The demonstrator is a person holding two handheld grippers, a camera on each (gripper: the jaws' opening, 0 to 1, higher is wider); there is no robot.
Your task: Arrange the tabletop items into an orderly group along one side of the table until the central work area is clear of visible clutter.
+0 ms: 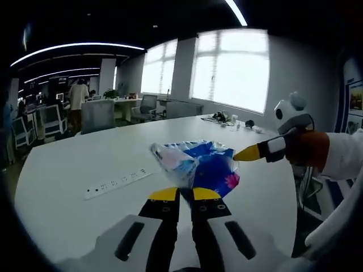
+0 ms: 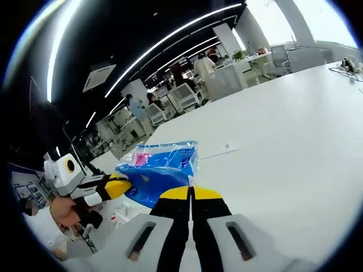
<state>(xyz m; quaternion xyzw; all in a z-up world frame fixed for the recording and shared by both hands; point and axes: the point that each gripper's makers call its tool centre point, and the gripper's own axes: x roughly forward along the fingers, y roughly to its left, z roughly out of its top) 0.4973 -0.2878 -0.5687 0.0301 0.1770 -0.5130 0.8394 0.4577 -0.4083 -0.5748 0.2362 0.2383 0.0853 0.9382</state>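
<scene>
1. The left gripper (image 1: 185,194) holds its yellow-tipped jaws pressed together on the near edge of a blue plastic tissue pack (image 1: 198,165), which stands just ahead of the tips and is lifted clear of the white table (image 1: 74,164).
2. In the left gripper view the pack's long axis runs roughly left to right across the jaws, its pale crumpled end to the left and its blue printed end to the right.
3. The right gripper (image 1: 245,153) comes in from the right of that view, its yellow tip touching the pack's right end. In its own view the right gripper (image 2: 191,194) has its jaws clenched together at the lower edge of the tissue pack (image 2: 159,170), apparently pinching it.
4. My reading: both grippers share the pack, so neither is clearly nearer; the coming move turns on carrying it sideways along its long axis towards one table edge.
5. A recessed power strip (image 1: 116,182) lies on the table to the left, well apart from the pack. Small dark items with cables (image 1: 227,119) sit by the far edge, too small to name.
6. How much plastic each pair of jaws actually holds is hidden behind the tips, and the print on the pack is blurred.
</scene>
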